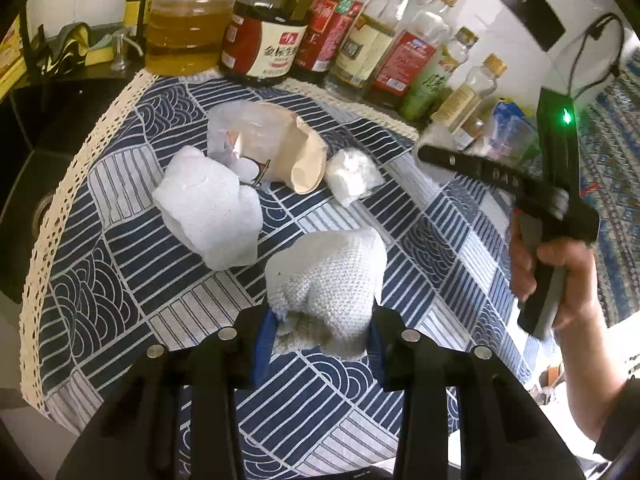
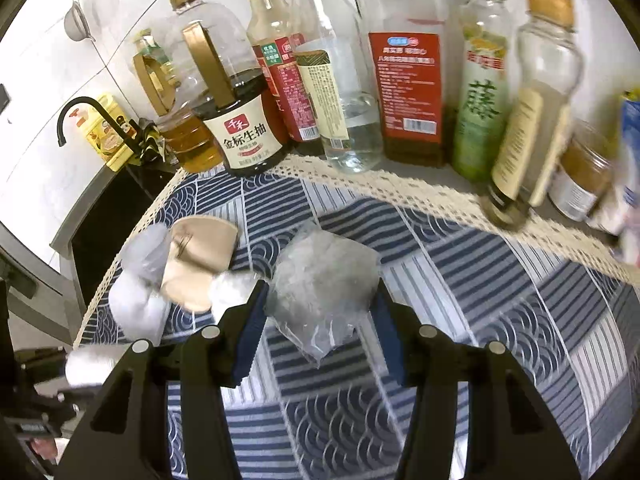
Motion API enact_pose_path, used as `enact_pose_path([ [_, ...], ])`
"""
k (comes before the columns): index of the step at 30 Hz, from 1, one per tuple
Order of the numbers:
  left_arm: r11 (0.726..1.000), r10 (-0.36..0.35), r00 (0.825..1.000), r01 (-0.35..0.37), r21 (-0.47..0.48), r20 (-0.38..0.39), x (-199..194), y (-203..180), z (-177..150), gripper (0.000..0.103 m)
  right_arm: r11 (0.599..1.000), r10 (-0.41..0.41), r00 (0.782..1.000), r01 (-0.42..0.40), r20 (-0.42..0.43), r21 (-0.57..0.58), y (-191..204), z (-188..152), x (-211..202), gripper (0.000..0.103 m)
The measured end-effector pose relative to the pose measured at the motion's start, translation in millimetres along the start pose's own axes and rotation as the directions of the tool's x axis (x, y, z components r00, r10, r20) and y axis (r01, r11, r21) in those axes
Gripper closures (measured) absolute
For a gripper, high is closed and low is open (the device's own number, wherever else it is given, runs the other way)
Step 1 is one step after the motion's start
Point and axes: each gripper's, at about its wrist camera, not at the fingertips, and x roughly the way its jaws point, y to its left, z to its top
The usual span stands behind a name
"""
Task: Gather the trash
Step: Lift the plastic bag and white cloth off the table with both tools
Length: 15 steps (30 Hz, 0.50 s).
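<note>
Trash lies on a blue patterned tablecloth (image 1: pixel 120 264). A crumpled white paper towel (image 1: pixel 328 292) sits between the open jaws of my left gripper (image 1: pixel 320 350), which is not closed on it. A second white towel wad (image 1: pixel 208 216), a crushed paper cup with clear plastic (image 1: pixel 272 148) and a small clear bag wad (image 1: pixel 352 176) lie beyond. My right gripper (image 2: pixel 320 328) is open with the clear bag wad (image 2: pixel 324 288) between its fingers. The paper cup (image 2: pixel 200 260) lies to its left.
A row of oil, soy sauce and vinegar bottles (image 2: pixel 248 132) stands along the back edge of the cloth. A black sink (image 1: pixel 36 128) and faucet (image 2: pixel 80 116) are at the left. The right hand-held gripper (image 1: pixel 552 208) shows at the right of the left wrist view.
</note>
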Motion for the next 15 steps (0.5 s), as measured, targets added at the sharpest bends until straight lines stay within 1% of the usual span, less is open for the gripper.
enact_pose_path([
  [7,0.995,-0.068,0.998,0.067,0.080,0.008,-26,5,-10,0.066,0.996,-0.064,0.998,0.063,0.013,0.060,23,-41,-36,0.051],
  [15,0.980,-0.128,0.992,0.126,0.153,-0.002,-57,22,-30,0.066,0.985,-0.124,0.992,0.120,0.026,0.123,75,-89,-71,0.051],
])
